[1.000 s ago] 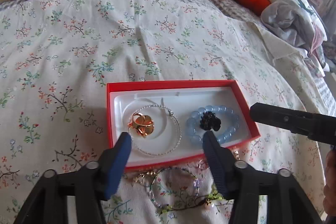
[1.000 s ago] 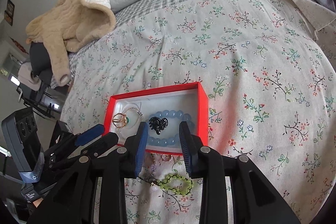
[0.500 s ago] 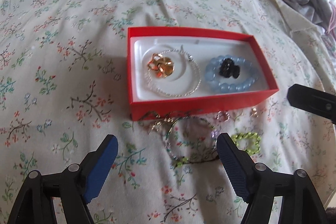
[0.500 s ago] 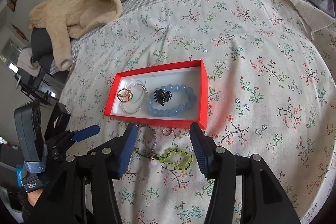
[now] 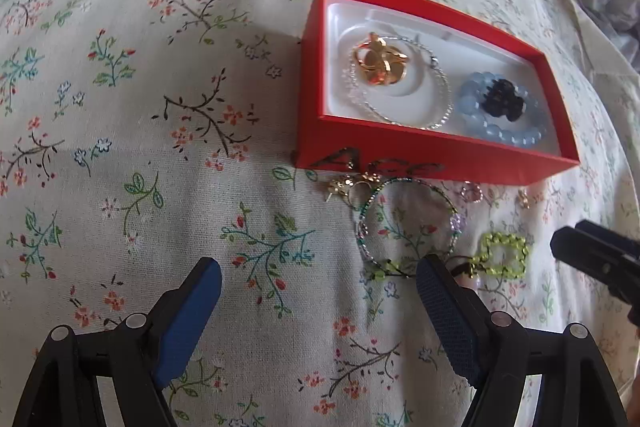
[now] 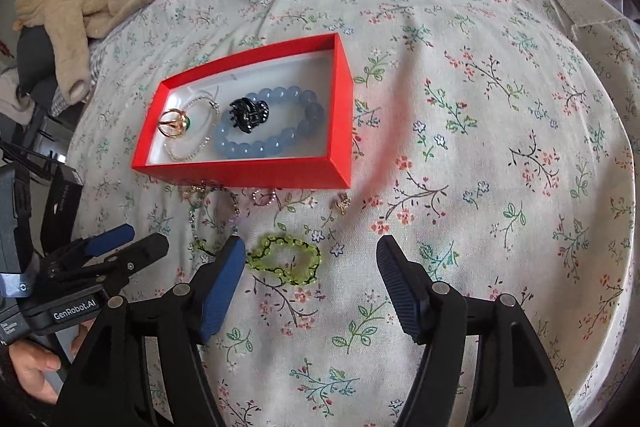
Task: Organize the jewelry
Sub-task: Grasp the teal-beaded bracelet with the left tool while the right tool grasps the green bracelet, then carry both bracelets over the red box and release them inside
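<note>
Four pieces fill the red box [image 6: 256,171]; both hand-held grippers, left [image 5: 318,285] and right [image 6: 310,265], gape, grasping nothing.

An open red cardboard box [image 6: 256,171] with white lining, centre-left of the right wrist view, holds a pale blue bead bracelet [image 6: 276,143], black claw clip [image 6: 249,115], silver chain bracelet [image 6: 192,147] and gold ring [image 6: 173,125]. Below it lies a lime-green beaded bracelet [image 6: 286,261].
</note>
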